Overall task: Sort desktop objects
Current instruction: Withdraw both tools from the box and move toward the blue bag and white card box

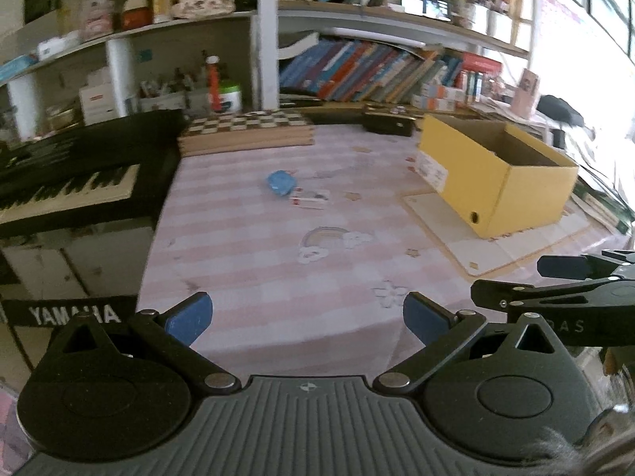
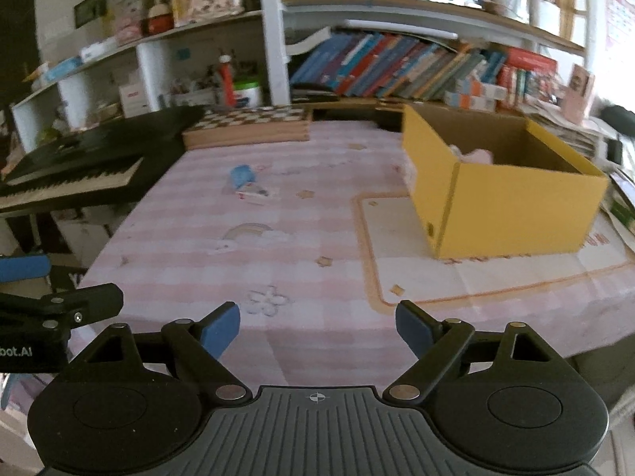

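A small blue object (image 1: 280,182) and a white-and-red card-like item (image 1: 310,199) lie mid-table on the pink checked cloth (image 1: 258,269); both also show in the right wrist view, the blue one (image 2: 243,175) and the card (image 2: 256,193). An open yellow cardboard box (image 1: 492,174) stands at the right on a cream mat (image 1: 488,246); in the right wrist view the box (image 2: 504,206) holds something pale pink (image 2: 474,154). My left gripper (image 1: 307,317) is open and empty over the table's near edge. My right gripper (image 2: 317,327) is open and empty beside it.
A black Yamaha keyboard (image 1: 71,182) runs along the table's left side. A chessboard box (image 1: 246,129) and a dark case (image 1: 389,121) lie at the far edge. Bookshelves (image 1: 377,71) stand behind. The right gripper shows in the left wrist view (image 1: 555,297).
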`<action>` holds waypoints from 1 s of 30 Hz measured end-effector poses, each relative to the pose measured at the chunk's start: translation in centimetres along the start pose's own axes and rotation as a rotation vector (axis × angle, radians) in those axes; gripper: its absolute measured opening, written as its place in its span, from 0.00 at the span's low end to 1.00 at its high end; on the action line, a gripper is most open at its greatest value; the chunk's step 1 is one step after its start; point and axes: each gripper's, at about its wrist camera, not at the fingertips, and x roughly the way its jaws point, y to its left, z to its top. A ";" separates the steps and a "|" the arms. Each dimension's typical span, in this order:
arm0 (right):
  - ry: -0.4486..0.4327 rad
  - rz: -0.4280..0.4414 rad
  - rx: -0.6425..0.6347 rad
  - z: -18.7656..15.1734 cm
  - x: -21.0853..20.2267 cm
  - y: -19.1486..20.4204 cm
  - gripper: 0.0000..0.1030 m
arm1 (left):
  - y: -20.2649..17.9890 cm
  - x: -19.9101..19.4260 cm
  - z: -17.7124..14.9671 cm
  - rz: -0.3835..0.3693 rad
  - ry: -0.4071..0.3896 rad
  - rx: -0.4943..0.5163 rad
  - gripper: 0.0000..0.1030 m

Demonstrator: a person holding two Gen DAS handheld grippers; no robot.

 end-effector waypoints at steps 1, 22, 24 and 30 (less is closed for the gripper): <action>-0.002 0.008 -0.009 0.2 0.1 0.4 0.86 | 0.4 0.0 0.0 0.008 -0.001 -0.009 1.00; -0.005 0.080 -0.101 1.7 1.9 3.6 0.87 | 2.8 0.7 0.2 0.052 0.007 -0.061 1.00; -0.004 0.080 -0.102 1.9 2.3 3.6 0.87 | 2.8 1.1 0.5 0.053 0.009 -0.062 1.00; 0.005 0.078 -0.094 2.6 3.7 3.1 0.87 | 3.0 2.6 1.4 0.056 0.016 -0.062 1.00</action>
